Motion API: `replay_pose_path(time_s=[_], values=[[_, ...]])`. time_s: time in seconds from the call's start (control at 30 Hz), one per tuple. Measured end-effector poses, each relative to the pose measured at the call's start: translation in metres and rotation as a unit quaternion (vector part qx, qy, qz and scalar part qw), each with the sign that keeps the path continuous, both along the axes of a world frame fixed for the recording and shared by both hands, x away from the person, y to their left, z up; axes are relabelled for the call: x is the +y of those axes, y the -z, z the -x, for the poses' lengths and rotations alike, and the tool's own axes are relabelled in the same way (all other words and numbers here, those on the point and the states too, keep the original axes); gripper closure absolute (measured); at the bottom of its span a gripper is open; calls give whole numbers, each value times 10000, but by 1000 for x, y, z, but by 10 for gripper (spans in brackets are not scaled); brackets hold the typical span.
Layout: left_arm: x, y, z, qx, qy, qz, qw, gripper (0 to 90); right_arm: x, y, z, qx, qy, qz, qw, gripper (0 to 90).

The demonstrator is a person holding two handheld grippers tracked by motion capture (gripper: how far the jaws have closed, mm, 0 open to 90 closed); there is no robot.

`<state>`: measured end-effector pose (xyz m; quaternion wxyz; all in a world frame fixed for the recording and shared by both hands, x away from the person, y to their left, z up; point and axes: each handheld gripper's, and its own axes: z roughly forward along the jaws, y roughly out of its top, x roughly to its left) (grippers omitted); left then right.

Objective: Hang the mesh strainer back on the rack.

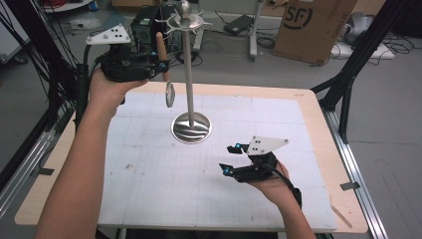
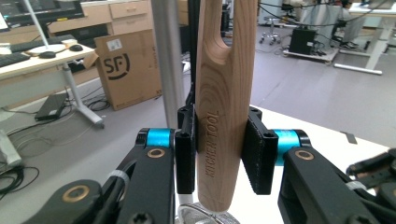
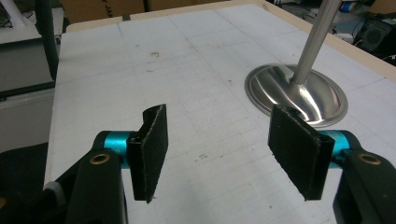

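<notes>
High view: our left claw (image 1: 161,65) pinches the wooden-handled strainer (image 1: 168,82) beside the stand's (image 1: 190,74) hooks; a swing could miss a hook & tip it. Right claw (image 1: 233,158) spread, idle on the tabletop (image 1: 149,189).

grey floor (image 1: 388,99), cardboard box (image 1: 311,25), desks (image 2: 37,58)

steel stand (image 1: 190,74) mid-table blocks passage, open mat (image 1: 149,189) around it

tool (image 2: 224,116): wooden handle, printed "KITCHEN TOOL", slot at top | state: clamped between left gripper (image 1: 160,63) pads | pose: upright, round metal head (image 1: 170,94) hangs down | place: above table, just beside stand pole (image 1: 188,74)
</notes>
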<state>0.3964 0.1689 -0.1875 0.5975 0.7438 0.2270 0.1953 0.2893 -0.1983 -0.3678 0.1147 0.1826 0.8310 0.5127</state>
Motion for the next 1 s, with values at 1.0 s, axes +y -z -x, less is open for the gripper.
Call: replay_pose_path(time_s=[1.0], values=[[-7,-12,-9,69,-348,-196,9992,691,-1,0,-1,40,0,-48,10000,377]])
